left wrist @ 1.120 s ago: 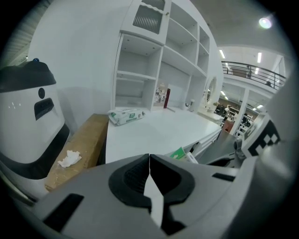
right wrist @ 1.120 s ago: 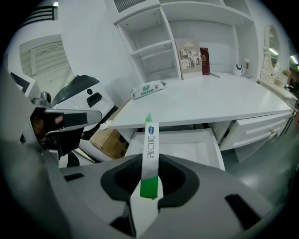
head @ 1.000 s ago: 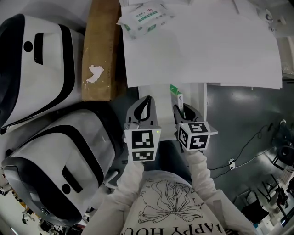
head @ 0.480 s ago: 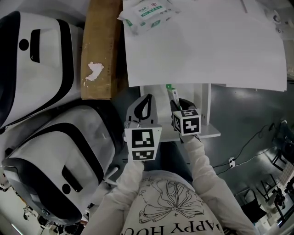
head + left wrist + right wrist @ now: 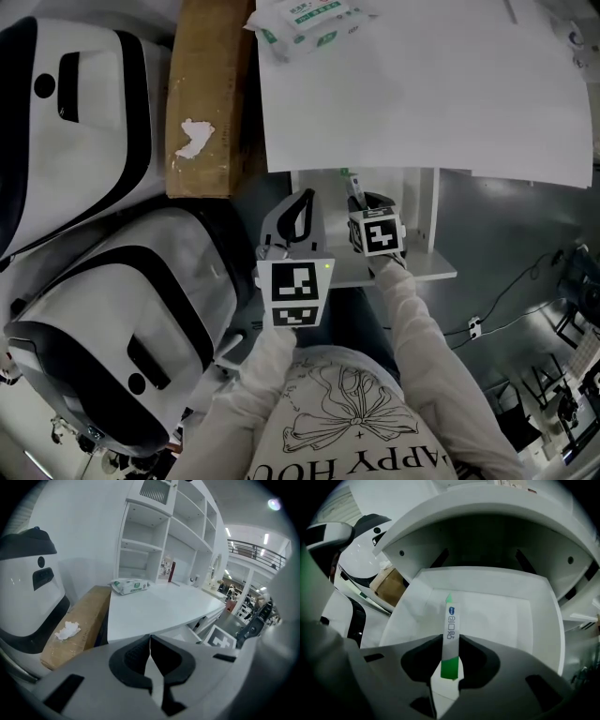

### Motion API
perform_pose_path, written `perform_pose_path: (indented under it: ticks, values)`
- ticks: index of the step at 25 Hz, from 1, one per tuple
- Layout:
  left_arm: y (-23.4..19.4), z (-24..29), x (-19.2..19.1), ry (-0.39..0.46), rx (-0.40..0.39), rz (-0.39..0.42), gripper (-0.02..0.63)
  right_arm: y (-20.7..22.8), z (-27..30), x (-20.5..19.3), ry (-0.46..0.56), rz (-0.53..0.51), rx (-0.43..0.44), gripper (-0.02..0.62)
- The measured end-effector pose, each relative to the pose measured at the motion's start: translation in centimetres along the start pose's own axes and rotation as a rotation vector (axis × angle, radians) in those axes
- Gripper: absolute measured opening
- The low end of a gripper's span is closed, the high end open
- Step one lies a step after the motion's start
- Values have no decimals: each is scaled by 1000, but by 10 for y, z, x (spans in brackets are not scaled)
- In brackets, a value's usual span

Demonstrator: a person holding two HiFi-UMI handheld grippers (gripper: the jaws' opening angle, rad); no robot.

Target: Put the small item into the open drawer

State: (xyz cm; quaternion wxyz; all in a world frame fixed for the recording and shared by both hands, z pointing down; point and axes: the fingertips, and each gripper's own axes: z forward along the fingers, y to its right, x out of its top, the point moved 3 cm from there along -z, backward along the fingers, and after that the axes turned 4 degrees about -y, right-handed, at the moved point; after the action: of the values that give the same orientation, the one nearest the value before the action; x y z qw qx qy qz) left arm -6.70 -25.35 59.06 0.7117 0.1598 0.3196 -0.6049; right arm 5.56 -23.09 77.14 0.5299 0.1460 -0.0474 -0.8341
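My right gripper (image 5: 450, 656) (image 5: 361, 199) is shut on a slim white and green box (image 5: 451, 630), held edge-on and sticking out ahead of the jaws. It hangs over the inside of the open white drawer (image 5: 520, 620) under the desk; in the head view the drawer (image 5: 420, 267) juts out below the desk edge and the box (image 5: 351, 182) shows above the marker cube. My left gripper (image 5: 150, 645) (image 5: 298, 214) is shut on nothing and hovers just left of the drawer, level with the desk edge.
A white desk top (image 5: 422, 94) carries a green-and-white wipes pack (image 5: 305, 21). A long brown cardboard box (image 5: 208, 94) with a crumpled tissue (image 5: 194, 136) lies to its left. Two large white-and-black machines (image 5: 84, 131) fill the left side. Cables (image 5: 497, 309) cross the grey floor at right.
My right gripper has carried the slim box forward, from in front of the drawer to over its inside. The left gripper has stayed nearly still.
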Motion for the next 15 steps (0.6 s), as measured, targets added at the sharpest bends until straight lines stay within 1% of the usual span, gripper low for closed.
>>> perform_pose_path:
  ticks: [5,8,12,15]
  values:
    - [-5,0,-5,-9,5,-5,8,3,11,-3,-20,-24,-20,94]
    - [-8,1,-6,-11,9,-11,8,1,13,-3,-26,-27,-16,95]
    - [-8,0,-6,-10,11,-12,8,0,11,-1,-13,-18,-9,102]
    - [-7,-3,-1,5,18,-10,8,-1,-1,4,14,-4,-5,121]
